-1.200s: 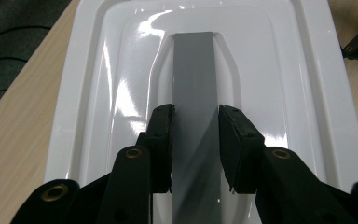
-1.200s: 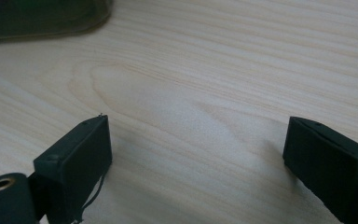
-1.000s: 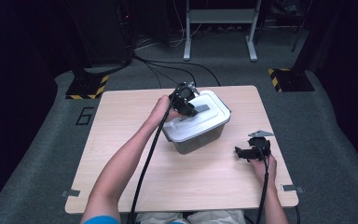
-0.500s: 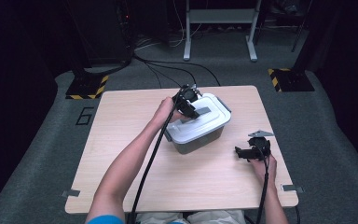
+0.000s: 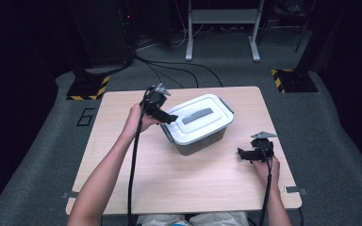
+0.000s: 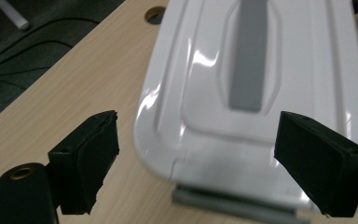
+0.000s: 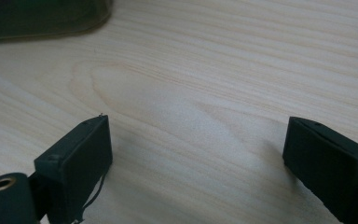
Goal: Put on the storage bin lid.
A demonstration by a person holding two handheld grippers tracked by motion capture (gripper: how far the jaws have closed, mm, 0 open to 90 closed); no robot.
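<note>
**Left gripper off the box lid, jaws spread**

Dark carpet and black equipment stands surround a pale wooden table [image 5: 122,188] with cables running off behind it. Near the table's middle sits a grey plastic storage box with a white lid [image 5: 199,123], its lid on and a grey handle strip [image 5: 197,116] lying flat along the top.

As a judgement from how things lie: the lid looks seated on the box, and the grey latch [image 6: 235,205] at the near short end shows below the lid rim in the left gripper view, though whether it is snapped home I cannot tell. If closing the box is the job, the lid is placed, and any clipping of the latches would be what is left.

The left gripper [image 5: 162,114] hangs at the box's 9 o'clock end, just above and beside that short edge. Its jaws have just been opening and now stand wide and released, with the lid's end between them but no pad pressing on it [image 6: 196,154]. The box runs away from this gripper toward 3 o'clock on the table.

The right gripper [image 5: 246,154] rests low over bare wood at about 4 o'clock from the box, near but apart from it. Its jaws are spread with nothing between them [image 7: 196,154]; a corner of the box's grey wall [image 7: 42,18] shows at 11 o'clock in the right gripper view.
</note>
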